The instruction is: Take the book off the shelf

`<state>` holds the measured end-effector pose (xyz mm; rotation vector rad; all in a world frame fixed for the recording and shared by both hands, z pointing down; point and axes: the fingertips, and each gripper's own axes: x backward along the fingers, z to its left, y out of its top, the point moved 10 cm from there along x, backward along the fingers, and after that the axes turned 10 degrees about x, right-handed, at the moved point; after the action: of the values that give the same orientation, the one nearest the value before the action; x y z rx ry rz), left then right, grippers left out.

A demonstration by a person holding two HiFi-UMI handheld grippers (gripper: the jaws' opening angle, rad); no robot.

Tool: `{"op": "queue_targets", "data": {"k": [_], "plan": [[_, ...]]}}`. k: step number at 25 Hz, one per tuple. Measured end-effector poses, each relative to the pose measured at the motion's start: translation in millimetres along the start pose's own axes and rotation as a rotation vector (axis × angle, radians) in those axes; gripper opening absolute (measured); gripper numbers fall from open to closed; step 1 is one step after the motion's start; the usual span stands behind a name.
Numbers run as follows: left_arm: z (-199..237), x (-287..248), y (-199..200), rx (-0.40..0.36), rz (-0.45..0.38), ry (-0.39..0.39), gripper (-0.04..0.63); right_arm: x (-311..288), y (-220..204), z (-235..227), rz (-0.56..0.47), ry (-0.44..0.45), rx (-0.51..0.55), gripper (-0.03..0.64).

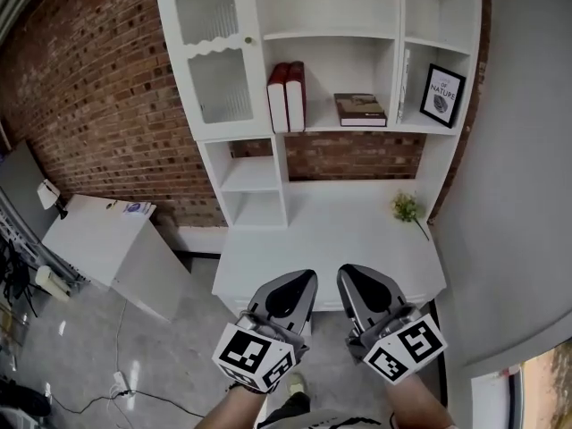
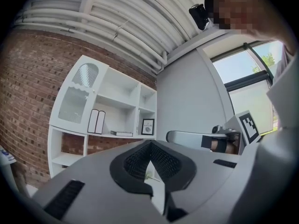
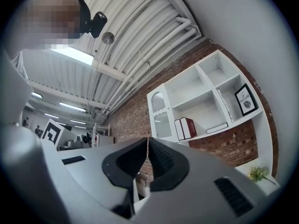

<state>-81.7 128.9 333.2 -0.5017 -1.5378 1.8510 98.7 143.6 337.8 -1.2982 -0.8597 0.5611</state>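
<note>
Two upright red books with white spines (image 1: pixel 286 96) stand on the middle shelf of a white shelf unit (image 1: pixel 331 34). To their right a dark book (image 1: pixel 360 110) lies flat on the same shelf. Both show in the left gripper view, the upright pair (image 2: pixel 96 121) and the flat book (image 2: pixel 121 133), and in the right gripper view, again upright pair (image 3: pixel 185 128) and flat book (image 3: pixel 217 128). My left gripper (image 1: pixel 299 281) and right gripper (image 1: pixel 356 277) hang side by side in front of the desk, well short of the shelf. Each is shut on nothing, the left gripper (image 2: pixel 150 143) and the right gripper (image 3: pixel 148 140).
A white desk top (image 1: pixel 331 239) juts out below the shelf, with a small green plant (image 1: pixel 407 208) at its right. A framed print (image 1: pixel 442 95) stands in the right compartment. A glass-door cupboard (image 1: pixel 214 52) is at the left. A low white cabinet (image 1: pixel 98 239) and floor cables (image 1: pixel 116 382) lie to the left.
</note>
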Motion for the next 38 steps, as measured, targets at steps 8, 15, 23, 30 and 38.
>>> {"op": "queue_targets", "data": {"k": [8,15,23,30,38], "plan": [[95,-43,27,-0.01,0.004,-0.036,0.011,-103,-18,-22,0.0,-0.068,0.019,0.02],[152,-60,34,0.016,0.018,-0.063,0.011,-168,-33,-37,0.005,-0.13,0.032,0.021],[182,-102,45,-0.007,0.014,-0.067,0.011,-221,-27,-86,-0.033,-0.174,0.033,0.038],[210,-152,60,-0.017,-0.024,-0.023,0.011,-273,-26,-132,-0.052,-0.142,0.053,0.055],[234,-214,72,-0.052,-0.04,0.062,0.011,-348,1,-216,-0.109,-0.166,0.074,0.164]]}}
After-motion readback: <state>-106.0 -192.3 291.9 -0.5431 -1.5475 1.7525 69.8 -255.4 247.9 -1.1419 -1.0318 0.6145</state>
